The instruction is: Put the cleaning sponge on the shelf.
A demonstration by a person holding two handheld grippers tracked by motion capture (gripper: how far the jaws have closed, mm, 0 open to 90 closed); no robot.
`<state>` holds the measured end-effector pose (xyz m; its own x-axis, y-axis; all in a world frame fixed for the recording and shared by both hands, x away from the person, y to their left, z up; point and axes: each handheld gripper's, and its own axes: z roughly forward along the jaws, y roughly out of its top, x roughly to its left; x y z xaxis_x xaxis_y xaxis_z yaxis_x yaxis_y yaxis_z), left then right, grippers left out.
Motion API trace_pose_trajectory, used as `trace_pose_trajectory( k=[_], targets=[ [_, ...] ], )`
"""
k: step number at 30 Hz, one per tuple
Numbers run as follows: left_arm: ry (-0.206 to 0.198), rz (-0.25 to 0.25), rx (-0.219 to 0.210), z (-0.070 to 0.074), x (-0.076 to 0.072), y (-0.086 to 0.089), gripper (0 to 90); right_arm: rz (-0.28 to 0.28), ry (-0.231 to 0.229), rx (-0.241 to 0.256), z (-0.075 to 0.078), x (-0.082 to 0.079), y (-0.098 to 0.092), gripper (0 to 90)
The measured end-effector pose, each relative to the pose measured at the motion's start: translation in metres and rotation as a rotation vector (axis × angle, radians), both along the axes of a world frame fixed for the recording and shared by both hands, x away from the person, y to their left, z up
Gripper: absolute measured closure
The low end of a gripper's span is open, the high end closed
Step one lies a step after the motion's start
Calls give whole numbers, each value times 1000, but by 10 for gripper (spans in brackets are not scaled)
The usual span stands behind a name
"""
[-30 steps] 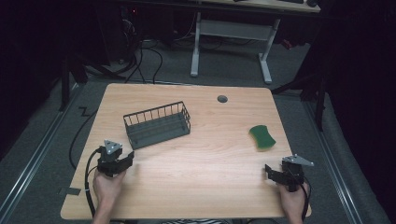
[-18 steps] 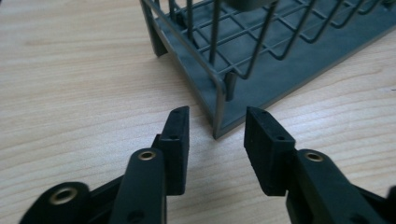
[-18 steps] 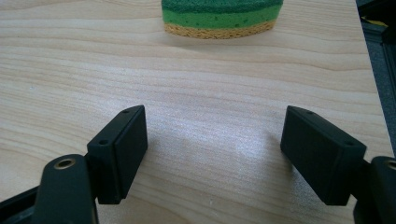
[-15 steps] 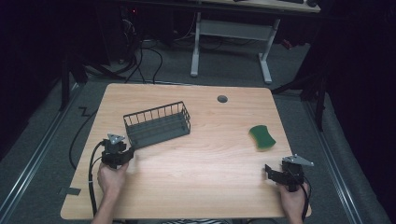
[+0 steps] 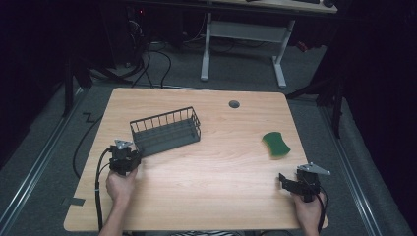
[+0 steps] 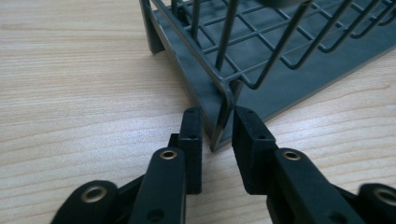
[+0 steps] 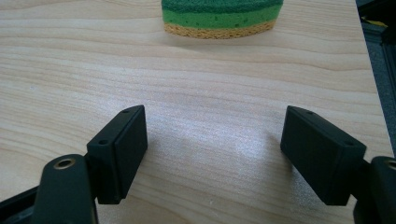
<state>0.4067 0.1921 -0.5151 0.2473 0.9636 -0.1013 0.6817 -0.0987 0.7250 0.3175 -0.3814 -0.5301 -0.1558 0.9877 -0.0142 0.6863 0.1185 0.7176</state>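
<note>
Early going, I'd judge: the left gripper (image 6: 212, 128) narrowly straddles a corner of the wire basket (image 5: 166, 131) (jaws not yet clamped), while the right gripper (image 7: 212, 154) gapes empty near the table's (image 5: 221, 196) right edge, sponge (image 5: 275, 144) untouched.

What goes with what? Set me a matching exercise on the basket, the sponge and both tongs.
Things:
1. wire basket
2. sponge
3. left tongs
4. right tongs

States:
A. jaws wide apart over bare table
B. green, lying on the table's right part
C. dark grey, standing left of the middle
D. jaws set either side of a basket corner, not yet touching it

Pairs: 1-C, 2-B, 3-D, 4-A
</note>
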Motion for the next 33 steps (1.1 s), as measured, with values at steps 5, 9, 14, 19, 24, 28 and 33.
trace_pose_trajectory(
  k=[5,9,14,19,24,28,33],
  targets=[
    [-2,-6,-10,0,1,1,798,-1,3,-1,0,0,0,228],
    [-2,-11,-14,-1,1,1,825,-1,3,-1,0,0,0,228],
    [-6,-15,-16,-2,2,1,845,0,4,0,0,0,0,228],
    [-17,-31,6,-2,2,0,856,1,4,1,0,0,0,231],
    [-25,-49,18,-2,1,1,862,2,4,1,0,0,0,231],
    [-26,-57,18,-2,2,2,862,19,-3,1,1,0,1,291],
    [-28,-68,20,-3,2,3,862,60,25,60,7,7,6,398]
  ],
)
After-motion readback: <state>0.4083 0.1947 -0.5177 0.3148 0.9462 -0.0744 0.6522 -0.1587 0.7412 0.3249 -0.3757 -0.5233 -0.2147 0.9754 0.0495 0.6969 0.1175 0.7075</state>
